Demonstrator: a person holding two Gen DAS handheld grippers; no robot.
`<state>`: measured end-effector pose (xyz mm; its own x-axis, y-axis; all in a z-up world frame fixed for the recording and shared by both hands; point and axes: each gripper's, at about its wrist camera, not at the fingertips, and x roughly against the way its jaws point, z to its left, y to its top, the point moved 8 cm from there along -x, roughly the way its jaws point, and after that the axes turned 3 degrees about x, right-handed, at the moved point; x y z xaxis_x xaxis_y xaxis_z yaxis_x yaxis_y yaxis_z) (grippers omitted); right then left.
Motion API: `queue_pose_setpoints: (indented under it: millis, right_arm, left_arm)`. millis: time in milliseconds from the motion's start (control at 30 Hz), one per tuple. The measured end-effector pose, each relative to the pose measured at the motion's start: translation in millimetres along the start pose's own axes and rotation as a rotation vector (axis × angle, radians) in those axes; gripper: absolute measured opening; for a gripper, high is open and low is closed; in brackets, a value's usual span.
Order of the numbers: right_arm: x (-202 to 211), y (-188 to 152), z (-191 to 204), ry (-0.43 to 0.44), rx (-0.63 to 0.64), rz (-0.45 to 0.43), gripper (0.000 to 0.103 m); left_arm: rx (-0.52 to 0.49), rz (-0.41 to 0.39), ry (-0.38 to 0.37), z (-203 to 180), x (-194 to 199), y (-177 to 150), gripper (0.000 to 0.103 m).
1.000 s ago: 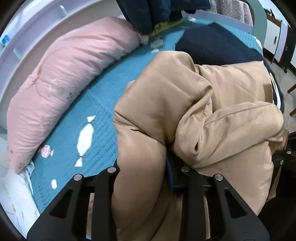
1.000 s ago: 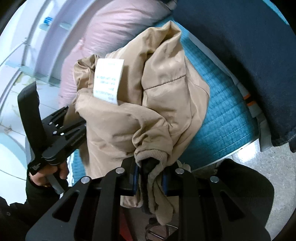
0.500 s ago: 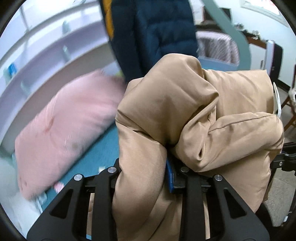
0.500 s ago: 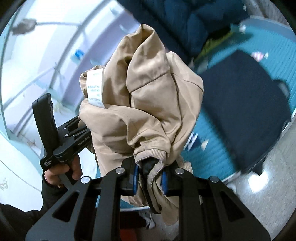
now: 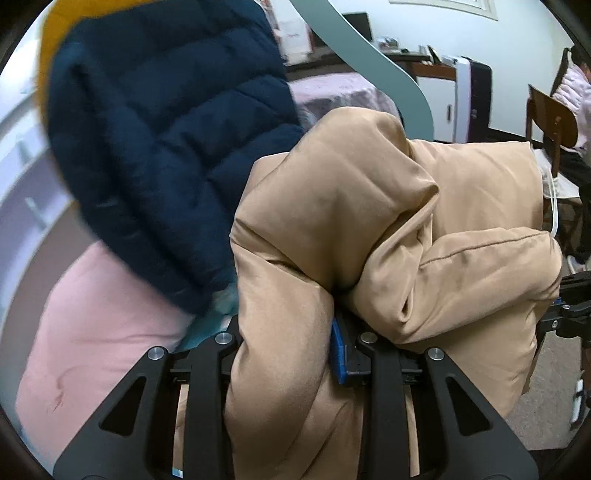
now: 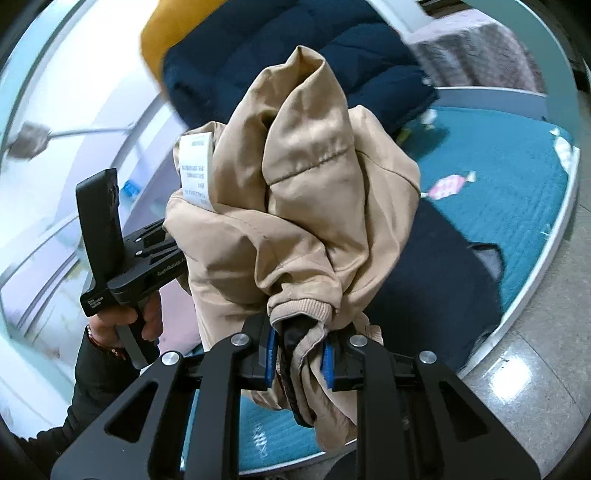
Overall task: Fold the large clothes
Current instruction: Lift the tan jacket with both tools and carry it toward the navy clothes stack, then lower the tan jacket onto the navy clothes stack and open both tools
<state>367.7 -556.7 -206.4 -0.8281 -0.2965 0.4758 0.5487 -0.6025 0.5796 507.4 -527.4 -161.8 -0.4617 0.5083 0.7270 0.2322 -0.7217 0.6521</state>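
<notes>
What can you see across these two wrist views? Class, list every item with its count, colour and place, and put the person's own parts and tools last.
Tan jacket: one, beige, bunched up, held between both grippers.
Care label: one, white, on the jacket's left side in the right wrist view.
Puffer jacket: one, navy, quilted, behind the tan jacket.
Yellow item: one, mustard, above the puffer; I cannot tell what it is.
Pink duvet: one, pale pink, lower left of the left wrist view.
Bed cover: one, teal with candy prints.
Dark garment: one, navy, flat on the bed cover.
Wooden chair: one, brown, far right.
Left gripper: black, shut on jacket fabric.
Right gripper: black, blue pads, shut on a ribbed cuff.
Left hand: holding the left gripper's handle.
</notes>
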Motion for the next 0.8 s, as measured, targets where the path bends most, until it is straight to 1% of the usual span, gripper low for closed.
queue_pose_setpoints:
  millis: [100, 133, 233, 267, 300, 367, 400, 433, 467, 500, 567, 600, 633, 667, 733, 767, 800]
  right_arm:
    - [-12.5, 8.5, -28.3, -0.014, -0.042, 0.011, 0.018]
    - [-24.2, 12.2, -29.7, -0.016, -0.052, 0.023, 0.018]
    - [-43.6, 7.8, -59.9, -0.021, -0.125, 0.063, 0.018]
    - [-55.2, 3.1, -73.1, -0.03, -0.149, 0.094, 0.018]
    - [-66.0, 2.5, -78.2, -0.031, -0.168, 0.113, 0.018]
    - [-85.8, -6.6, -106.0, -0.044, -0.237, 0.144, 0.018]
    - [-92.9, -8.8, -119.9, -0.067, -0.256, 0.145, 0.018]
    - [-99.9, -12.9, -139.1, -0.117, -0.276, 0.143, 0.018]
    - [-105.9, -15.5, -152.0, -0.146, -0.279, 0.152, 0.018]
    - [-109.5, -18.0, -160.8, -0.179, -0.265, 0.155, 0.018]
    - [-115.9, -20.5, -170.6, -0.225, -0.231, 0.166, 0.019]
    - [-119.5, -21.7, -175.3, -0.272, -0.185, 0.17, 0.021]
    - [-120.9, -27.8, -178.2, -0.295, -0.17, 0.173, 0.021]
    - [-124.4, -30.6, -183.3, -0.311, -0.179, 0.182, 0.021]
    - [-127.2, -33.6, -186.1, -0.335, -0.171, 0.186, 0.028]
    - [-126.4, -33.0, -185.6, -0.334, -0.174, 0.184, 0.031]
    - [-124.7, -33.3, -184.7, -0.333, -0.18, 0.187, 0.041]
  left_arm:
    - [0.012, 0.045, -0.061, -0.9, -41.2, 8.7, 0.029]
    - [0.017, 0.071, -0.084, -0.9, -57.2, 8.9, 0.03]
    - [0.042, 0.154, -0.147, 5.3, -104.4, 1.8, 0.03]
    - [0.06, 0.197, -0.165, 6.6, -125.3, -5.4, 0.031]
    - [0.066, 0.224, -0.168, 8.6, -137.8, -10.8, 0.032]
    - [0.074, 0.271, -0.155, 13.4, -170.0, -26.3, 0.035]
    - [0.089, 0.28, -0.146, 17.5, -180.5, -30.8, 0.038]
    - [0.103, 0.282, -0.133, 22.8, -189.2, -33.9, 0.043]
    - [0.128, 0.27, -0.127, 29.7, -197.1, -35.4, 0.045]
    - [0.156, 0.265, -0.129, 35.0, -201.9, -34.9, 0.049]
    - [0.199, 0.246, -0.128, 44.8, -201.3, -38.6, 0.054]
    - [0.208, 0.236, -0.112, 50.5, -197.1, -42.7, 0.057]
    - [0.223, 0.227, -0.099, 54.7, -195.4, -42.0, 0.058]
    - [0.269, 0.218, -0.116, 62.0, -194.0, -40.8, 0.058]
    - [0.329, 0.222, -0.154, 70.5, -193.1, -43.2, 0.058]
    - [0.345, 0.216, -0.159, 72.0, -192.1, -43.3, 0.058]
    - [0.361, 0.202, -0.161, 74.1, -186.7, -43.3, 0.058]
